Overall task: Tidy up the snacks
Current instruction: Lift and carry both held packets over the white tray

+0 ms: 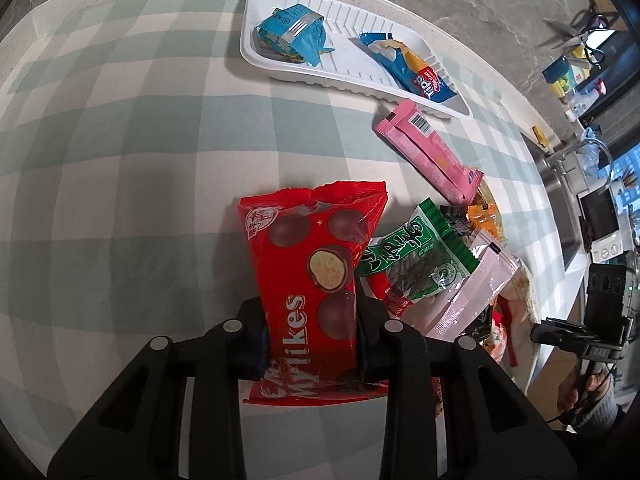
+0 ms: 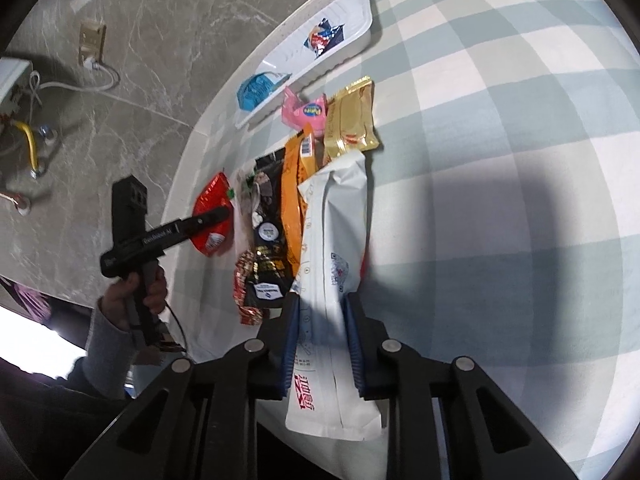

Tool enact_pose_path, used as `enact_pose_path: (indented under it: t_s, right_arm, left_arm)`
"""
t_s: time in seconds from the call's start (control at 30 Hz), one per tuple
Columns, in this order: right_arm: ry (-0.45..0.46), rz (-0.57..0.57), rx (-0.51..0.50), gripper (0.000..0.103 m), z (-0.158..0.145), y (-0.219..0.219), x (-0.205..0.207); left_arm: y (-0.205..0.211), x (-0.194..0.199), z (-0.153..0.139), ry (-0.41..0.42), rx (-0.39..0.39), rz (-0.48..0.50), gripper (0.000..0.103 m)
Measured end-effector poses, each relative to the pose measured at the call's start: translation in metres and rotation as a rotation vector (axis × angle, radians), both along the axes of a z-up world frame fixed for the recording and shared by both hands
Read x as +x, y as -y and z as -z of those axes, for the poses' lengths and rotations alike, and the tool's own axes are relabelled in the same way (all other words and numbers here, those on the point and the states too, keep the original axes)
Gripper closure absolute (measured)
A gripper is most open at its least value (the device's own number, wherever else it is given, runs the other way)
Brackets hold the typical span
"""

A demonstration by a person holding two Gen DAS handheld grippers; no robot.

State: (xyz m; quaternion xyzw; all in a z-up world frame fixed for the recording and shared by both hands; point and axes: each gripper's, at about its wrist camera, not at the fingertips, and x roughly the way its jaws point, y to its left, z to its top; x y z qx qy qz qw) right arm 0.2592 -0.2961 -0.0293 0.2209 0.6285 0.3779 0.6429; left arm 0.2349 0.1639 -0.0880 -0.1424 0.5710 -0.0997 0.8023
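My left gripper (image 1: 310,308) is shut on the lower half of a red Mylikes chocolate-ball bag (image 1: 316,248), held just above the checked tablecloth. The right wrist view shows that gripper (image 2: 216,214) from the side with the red bag (image 2: 212,208). My right gripper (image 2: 322,304) is shut on a long white packet (image 2: 336,232) with red print. A white tray (image 1: 280,74) at the back holds blue packets (image 1: 292,34). Outside the tray lie a pink bar (image 1: 424,148), a green packet (image 1: 416,256) and a pale pink pouch (image 1: 476,292).
A pile of snacks lies by the table's edge: a gold packet (image 2: 352,120), an orange one (image 2: 294,184), a black one (image 2: 266,216). A sink with a tap (image 1: 592,152) stands beyond the table. Floor with a wall socket (image 2: 92,44) and cables lies past the edge.
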Motion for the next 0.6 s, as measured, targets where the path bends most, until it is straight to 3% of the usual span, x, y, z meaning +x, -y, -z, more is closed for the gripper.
enact_pose_path:
  t_s: [0.2, 0.6]
  right_arm:
    - [-0.027, 0.030, 0.044, 0.079, 0.001, 0.010, 0.005]
    - [0.112, -0.114, -0.208, 0.070, 0.001, -0.031, -0.001]
  left_arm:
    - [-0.003, 0.001, -0.004, 0.005, -0.010, 0.004, 0.074]
    - [0.000, 0.002, 0.003, -0.014, -0.005, 0.018, 0.074]
